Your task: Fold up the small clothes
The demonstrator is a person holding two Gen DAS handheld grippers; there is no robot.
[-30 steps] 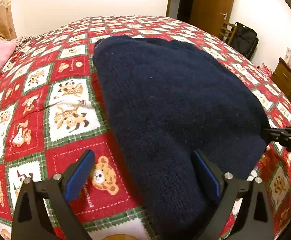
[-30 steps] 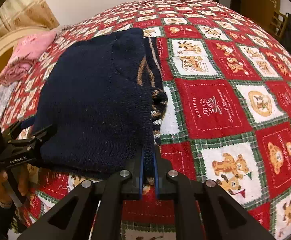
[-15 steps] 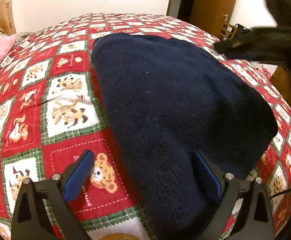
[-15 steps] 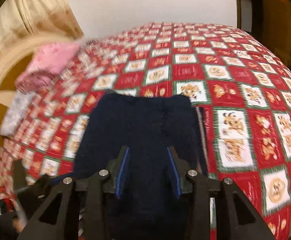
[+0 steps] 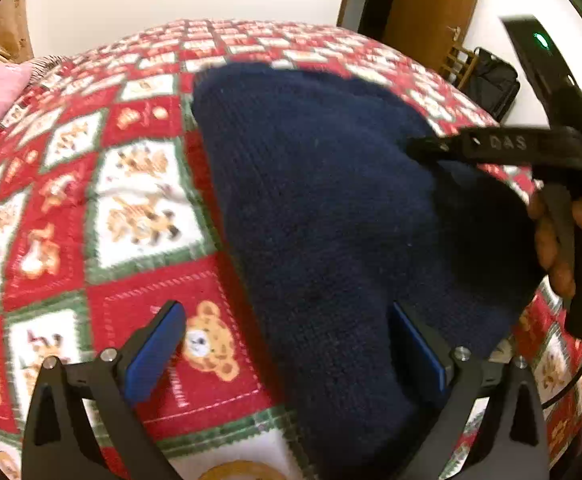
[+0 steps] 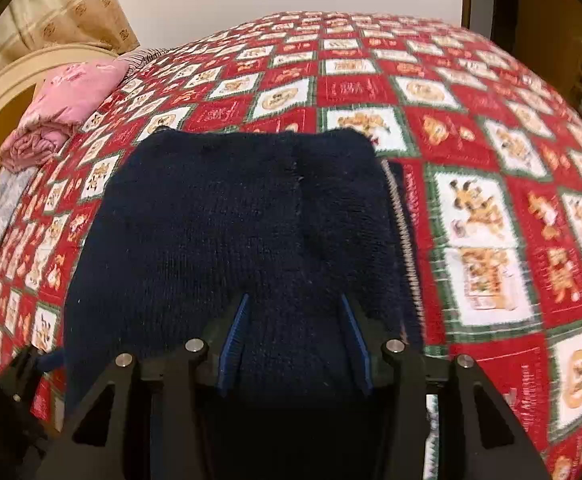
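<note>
I hover my right gripper [image 6: 295,344], jaws spread and empty, low over the near part of the navy sweater [image 6: 231,232] lying folded on the bear-print bedspread [image 6: 491,160], while my left gripper [image 5: 287,344] straddles its near-left edge, also spread, apparently ready to pinch it for another fold.

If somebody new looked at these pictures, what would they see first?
Probably the big dark navy sweater, lying folded in the middle of the bed. Under it spreads a bright red, white and green teddy-bear blanket that fills almost the whole view. A folded pink quilt sits at the far left edge by the headboard.
</note>
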